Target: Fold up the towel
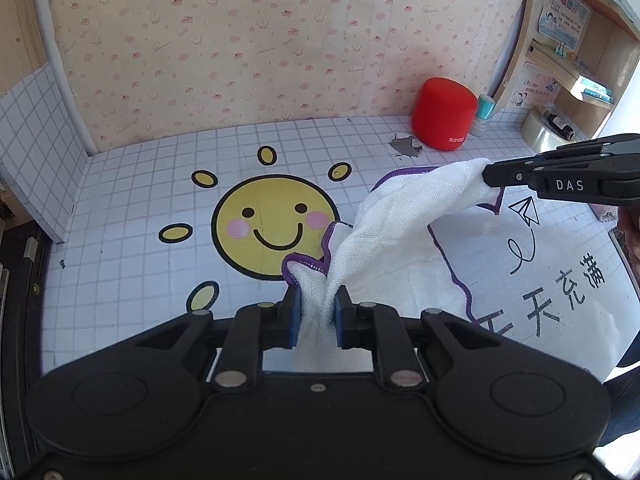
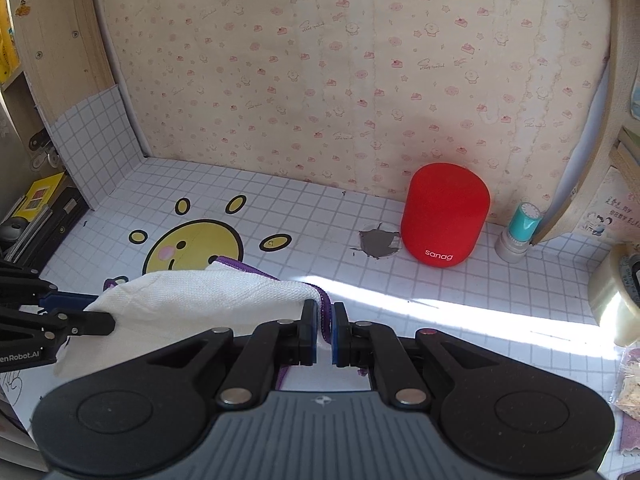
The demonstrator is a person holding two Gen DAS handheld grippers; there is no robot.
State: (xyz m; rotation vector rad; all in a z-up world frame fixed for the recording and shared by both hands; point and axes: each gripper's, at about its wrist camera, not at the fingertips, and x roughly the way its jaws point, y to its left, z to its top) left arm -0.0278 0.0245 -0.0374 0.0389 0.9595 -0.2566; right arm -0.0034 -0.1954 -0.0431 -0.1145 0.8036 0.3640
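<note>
Towel [image 1: 400, 216]: white woven cloth, coarse open weave, matt, purple stitched edging. Left hand-held gripper [image 1: 317, 308]: matt black plastic, bright metal rivets, blue pads. Right hand-held gripper [image 2: 326, 320]: same black plastic, ribbed grey body. Worktop [image 1: 132, 216]: smooth printed grid-pattern covering, slight sheen, one torn patch. Red speaker [image 2: 445, 216]: matt, fine-textured. Wall [image 2: 320, 80]: printed paper, wrinkled. Shelf [image 1: 520, 40]: pale wood.

Both wrist views look down, close, along their fingers, perhaps sharing the sun-face tabletop [image 1: 132, 216].
</note>
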